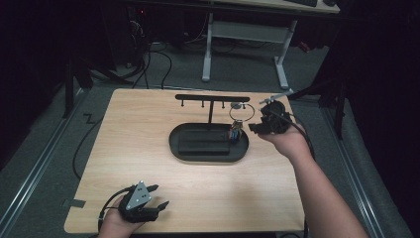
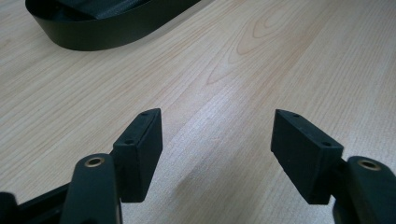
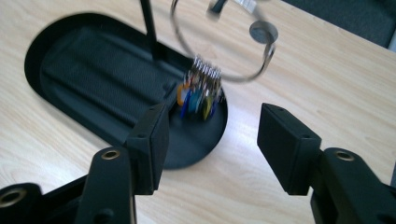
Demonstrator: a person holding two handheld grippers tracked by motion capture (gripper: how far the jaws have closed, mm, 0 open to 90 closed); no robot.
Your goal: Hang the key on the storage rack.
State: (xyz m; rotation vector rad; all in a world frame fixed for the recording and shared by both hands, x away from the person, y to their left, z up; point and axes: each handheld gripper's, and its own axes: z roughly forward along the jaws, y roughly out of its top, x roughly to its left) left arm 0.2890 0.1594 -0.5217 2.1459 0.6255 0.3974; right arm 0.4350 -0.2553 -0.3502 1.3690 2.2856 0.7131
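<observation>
Key ring hanging on the black rack, both tongs open and holding nothing.

The key ring [image 1: 241, 112] hangs from a peg at the right end of the rack's crossbar [image 1: 212, 97], its bunch of coloured keys [image 1: 235, 133] dangling just above the 3 o'clock end of the oval black tray [image 1: 187, 151] at the desk's [image 1: 148, 124] centre. The right tongs [image 1: 254, 127] sit at 3 o'clock from the ring, just beside it and apart from it; in the right gripper view the pads [image 3: 150, 140] stand wide with the ring [image 3: 224, 51] and keys [image 3: 201, 91] beyond them, untouched. The left tongs [image 1: 157, 196] rest near the desk's 7 o'clock edge, well apart from the tray, their pads [image 2: 140, 149] spread over bare wood.
</observation>
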